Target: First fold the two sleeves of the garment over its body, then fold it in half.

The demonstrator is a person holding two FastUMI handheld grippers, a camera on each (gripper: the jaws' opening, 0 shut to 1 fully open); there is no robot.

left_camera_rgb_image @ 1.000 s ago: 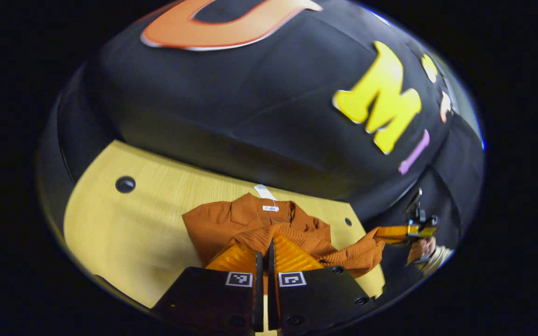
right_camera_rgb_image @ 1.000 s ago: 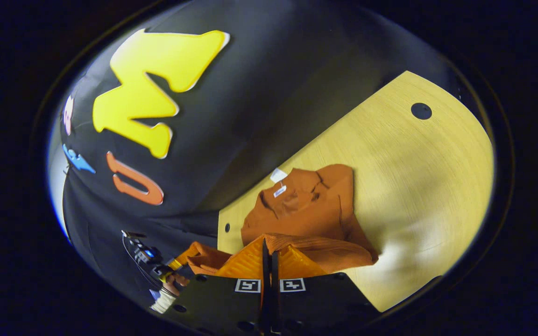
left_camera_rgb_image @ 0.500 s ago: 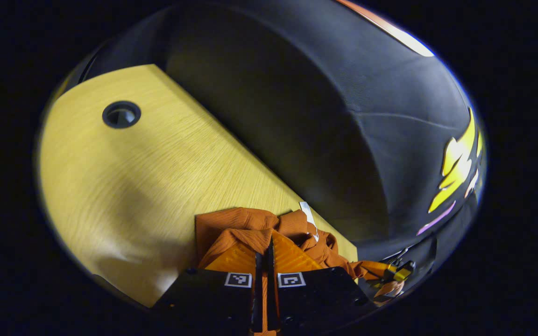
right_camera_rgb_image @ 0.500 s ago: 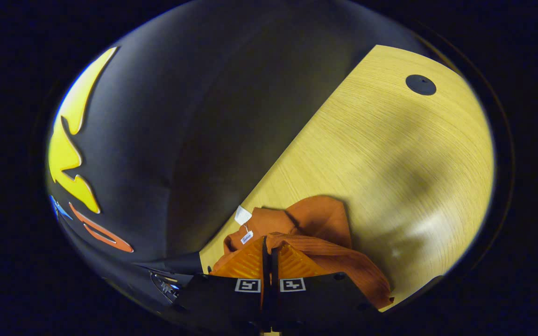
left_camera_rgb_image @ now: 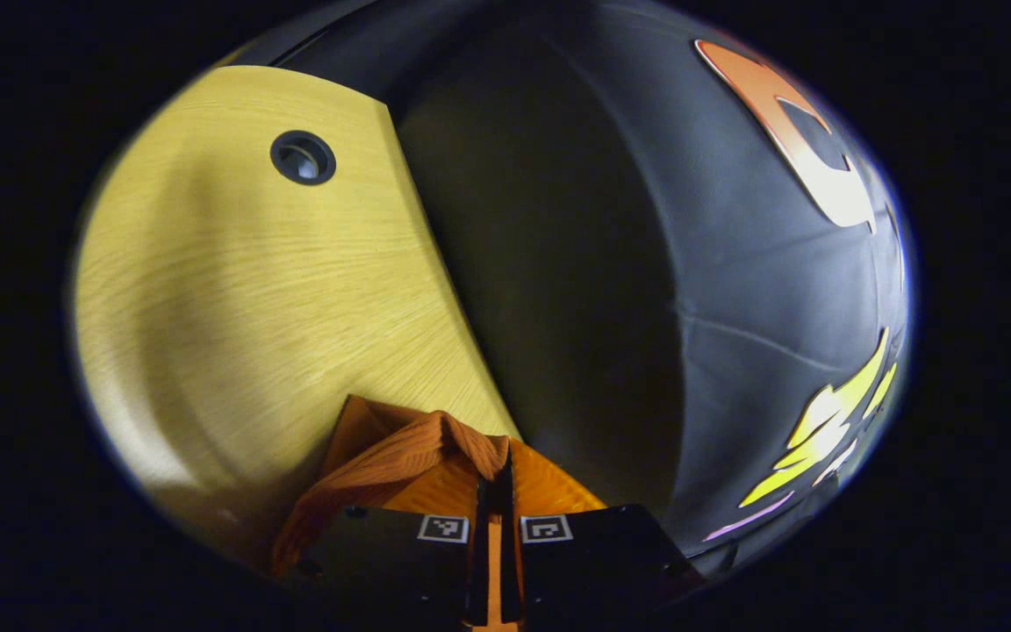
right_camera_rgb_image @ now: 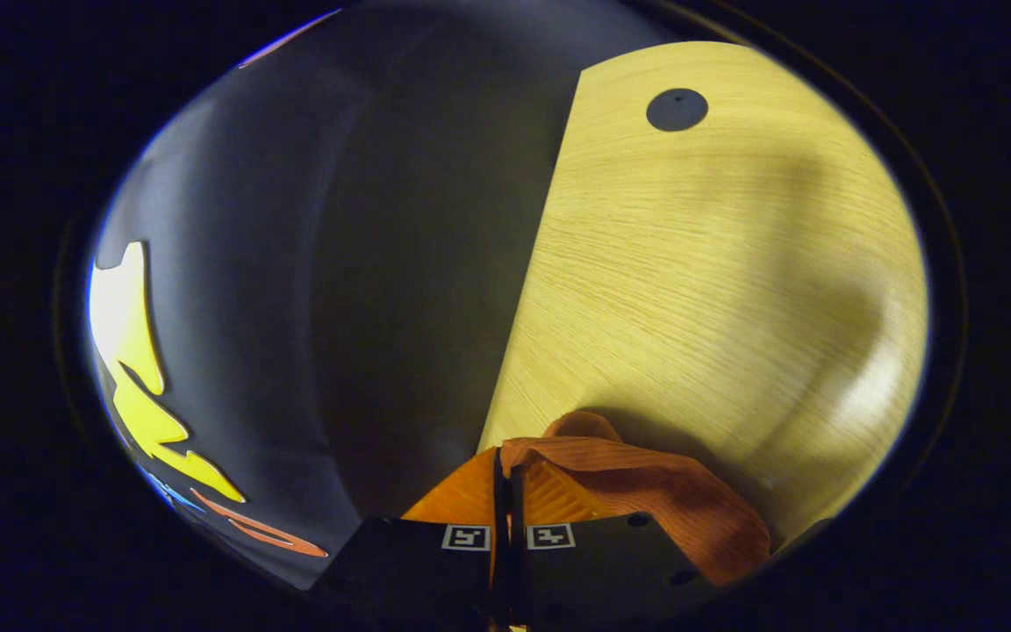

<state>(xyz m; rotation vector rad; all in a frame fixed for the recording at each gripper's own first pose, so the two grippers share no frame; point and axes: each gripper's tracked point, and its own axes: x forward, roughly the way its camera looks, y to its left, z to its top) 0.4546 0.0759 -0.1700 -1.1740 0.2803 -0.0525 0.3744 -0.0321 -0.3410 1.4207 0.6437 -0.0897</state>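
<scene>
Left gripper view, bottom centre: left tool [left_camera_rgb_image: 495,481], orange fingers [left_camera_rgb_image: 549,488] pressed nearly together, nipping a ribbed rust fold of the garment [left_camera_rgb_image: 391,461]. Cloth bunched at the tips, draping down and to the lower left over the black housing. Just beyond, an orange-tinted flat patch at the lower centre, against the worktop [left_camera_rgb_image: 233,298]. Further off, pale wood grain across the left half of the frame, shadowed in a broad band. At upper left, a round dark grommet [left_camera_rgb_image: 303,158] set in the wood. Right half: black booth wall.

Right gripper view, bottom centre: right tool [right_camera_rgb_image: 504,487], orange fingers [right_camera_rgb_image: 558,493] closed to a thin slit, clamped on a ribbed edge of the garment [right_camera_rgb_image: 646,491]. Cloth folded over the right finger, trailing to the lower right across the black housing; a small hump of it just above the tips. Beyond, worktop [right_camera_rgb_image: 716,290] across the right half of the frame, a soft shadow over its middle. At the top, a round dark grommet [right_camera_rgb_image: 677,110]. Left half: black booth wall.
</scene>
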